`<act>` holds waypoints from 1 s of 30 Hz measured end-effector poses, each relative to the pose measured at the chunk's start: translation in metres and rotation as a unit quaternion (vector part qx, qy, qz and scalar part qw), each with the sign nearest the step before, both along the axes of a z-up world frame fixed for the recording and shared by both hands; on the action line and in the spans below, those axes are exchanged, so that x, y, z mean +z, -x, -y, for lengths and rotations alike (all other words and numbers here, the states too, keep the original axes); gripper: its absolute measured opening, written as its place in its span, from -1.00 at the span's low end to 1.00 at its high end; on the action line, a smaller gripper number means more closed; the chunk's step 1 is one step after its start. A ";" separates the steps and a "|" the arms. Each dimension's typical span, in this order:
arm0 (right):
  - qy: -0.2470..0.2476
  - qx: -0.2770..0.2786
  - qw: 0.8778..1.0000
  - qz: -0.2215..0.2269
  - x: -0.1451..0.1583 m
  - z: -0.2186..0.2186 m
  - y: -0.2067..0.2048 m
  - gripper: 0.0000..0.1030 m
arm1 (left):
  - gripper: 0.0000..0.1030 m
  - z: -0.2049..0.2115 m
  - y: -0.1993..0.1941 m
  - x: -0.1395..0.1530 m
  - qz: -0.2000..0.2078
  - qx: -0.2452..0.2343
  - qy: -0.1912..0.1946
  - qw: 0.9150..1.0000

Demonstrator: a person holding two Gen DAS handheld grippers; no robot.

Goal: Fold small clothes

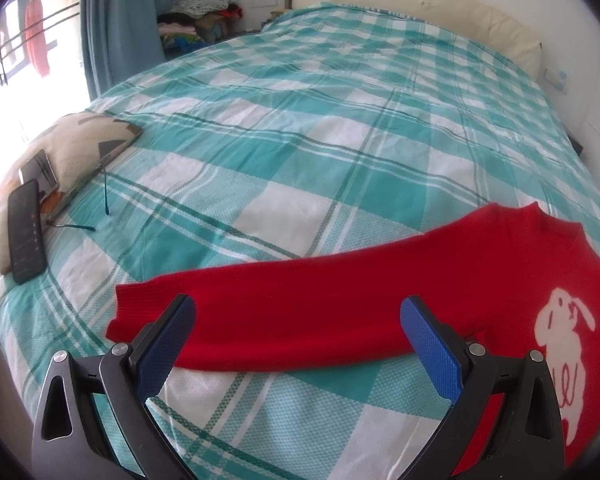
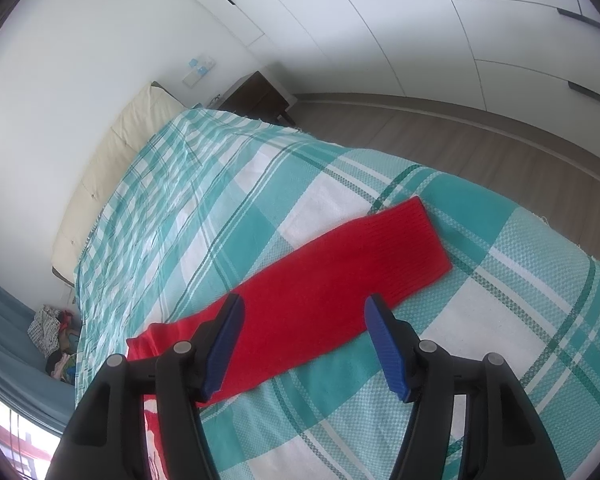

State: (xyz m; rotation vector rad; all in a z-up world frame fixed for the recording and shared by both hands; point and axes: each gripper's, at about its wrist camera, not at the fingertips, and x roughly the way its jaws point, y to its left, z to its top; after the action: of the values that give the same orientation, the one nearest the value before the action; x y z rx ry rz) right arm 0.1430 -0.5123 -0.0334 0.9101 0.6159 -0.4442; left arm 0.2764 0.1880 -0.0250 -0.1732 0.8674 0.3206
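In the left wrist view the left gripper [image 1: 298, 320] stands with its blue-padded fingers spread wide, pinching nothing. Between and just beyond the tips lies one sleeve of a red sweater [image 1: 340, 300], stretched out flat across the teal and white checked bedspread [image 1: 300, 140]. The sleeve's cuff ends just past the left finger, and the sweater's body, with a white rabbit figure [image 1: 560, 340], runs off to the right, partly cut off by the right finger and the lens edge. Whether the pads actually touch the cloth is hard to make out.

In the right wrist view the right gripper [image 2: 304, 320] is likewise spread wide and holds nothing. The sweater's other sleeve [image 2: 340, 276] lies flat under and beyond the gap between its fingers, slanting away to a ribbed cuff up and to the right; the body of the garment is mostly hidden behind the left finger.

Farther off on the left side of the bed, a dark phone [image 1: 26, 236] rests on a patterned cushion [image 1: 76, 144]. At the far end runs a cream headboard [image 1: 420, 4], with a heap of clothes [image 1: 204, 0] beside a blue curtain [image 1: 116, 20].
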 end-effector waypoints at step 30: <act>0.002 0.013 1.000 0.000 0.000 -0.006 -0.003 0.21 | 0.98 0.001 0.012 0.024 0.066 0.015 -0.023 0.997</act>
State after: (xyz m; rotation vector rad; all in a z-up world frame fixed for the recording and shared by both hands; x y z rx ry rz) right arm 0.1458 -0.5068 -0.0337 0.8981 0.6262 -0.4215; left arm 0.2645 0.1875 -0.0014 -0.1621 0.7273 0.3525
